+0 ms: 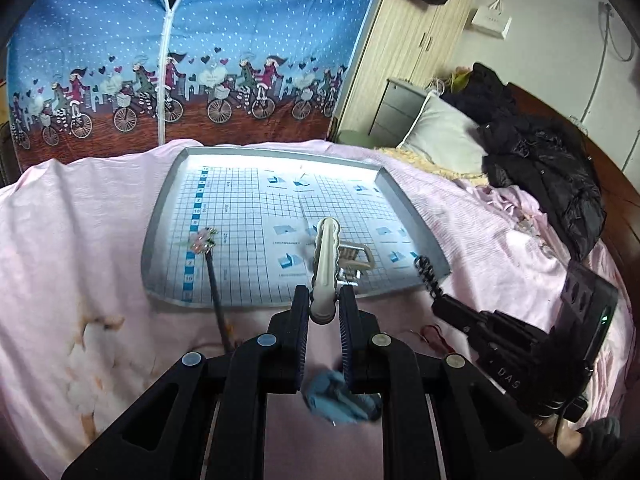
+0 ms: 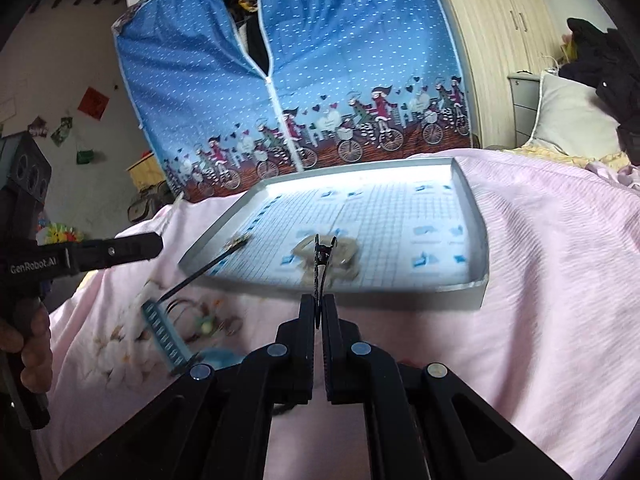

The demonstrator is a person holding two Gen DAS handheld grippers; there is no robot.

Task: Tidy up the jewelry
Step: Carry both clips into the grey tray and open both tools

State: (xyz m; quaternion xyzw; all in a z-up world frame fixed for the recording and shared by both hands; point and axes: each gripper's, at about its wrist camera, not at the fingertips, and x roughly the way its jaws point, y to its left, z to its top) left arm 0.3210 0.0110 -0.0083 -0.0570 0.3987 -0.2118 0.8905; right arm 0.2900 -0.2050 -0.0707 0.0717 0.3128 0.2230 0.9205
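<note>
Where the left gripper's (image 2: 158, 245) body shows in the right wrist view, it reads "GenRobot.AI". Ahead and left of it, a flower-topped hair stick (image 1: 211, 268) lies with its flower end inside the grid-lined tray (image 1: 404, 196) and its shaft running back over the near rim. The left gripper (image 1: 324, 306) clamps a cream hair clip (image 1: 326, 264) pointing straight ahead over the tray. The right gripper (image 2: 319, 312), jaws nearly together, pinches a thin black clip (image 2: 320, 268) pointing forward, too.

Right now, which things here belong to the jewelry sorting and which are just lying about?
Job: tray, cream hair clip in left gripper, black clip in right gripper, flower hairpin, beige clip.
Lying about: black coat, pillow.
</note>
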